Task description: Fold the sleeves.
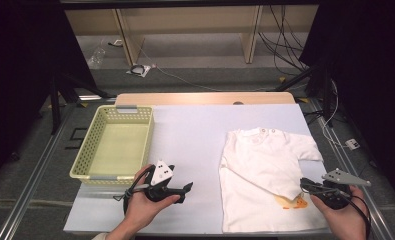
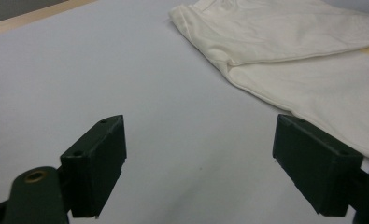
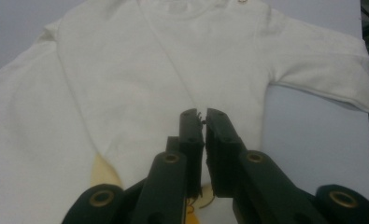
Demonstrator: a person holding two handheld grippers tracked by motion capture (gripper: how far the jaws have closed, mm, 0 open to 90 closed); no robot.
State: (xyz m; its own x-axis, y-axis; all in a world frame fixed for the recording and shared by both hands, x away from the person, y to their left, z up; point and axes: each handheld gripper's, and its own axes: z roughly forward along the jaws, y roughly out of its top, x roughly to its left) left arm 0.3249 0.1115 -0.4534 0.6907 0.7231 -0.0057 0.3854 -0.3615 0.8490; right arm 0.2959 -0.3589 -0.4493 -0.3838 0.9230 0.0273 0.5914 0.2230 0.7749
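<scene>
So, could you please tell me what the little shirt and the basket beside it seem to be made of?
The shirt looks like soft, matte white knit cotton: it drapes limply, folds over itself and has stitched hems, though the fibre can't be confirmed. The basket looks like moulded pale yellow-green plastic with a slight sheen, with regular perforated lattice walls and a smooth rim.

Between the basket (image 1: 116, 145) on your left and the shirt (image 1: 265, 175) on your right, a wide strip of bare white table (image 1: 190, 135) runs front to back; pass a gripper there w/o contact. The basket walls stand up, so approach it from above. The left gripper (image 1: 185, 189) sits in the near end of that strip, jaws pointing toward the shirt. The shirt lies flat, low obstacle only. Its sleeve (image 1: 307, 150) reaches nearly to the table's right edge, leaving a narrow bare margin there.
</scene>
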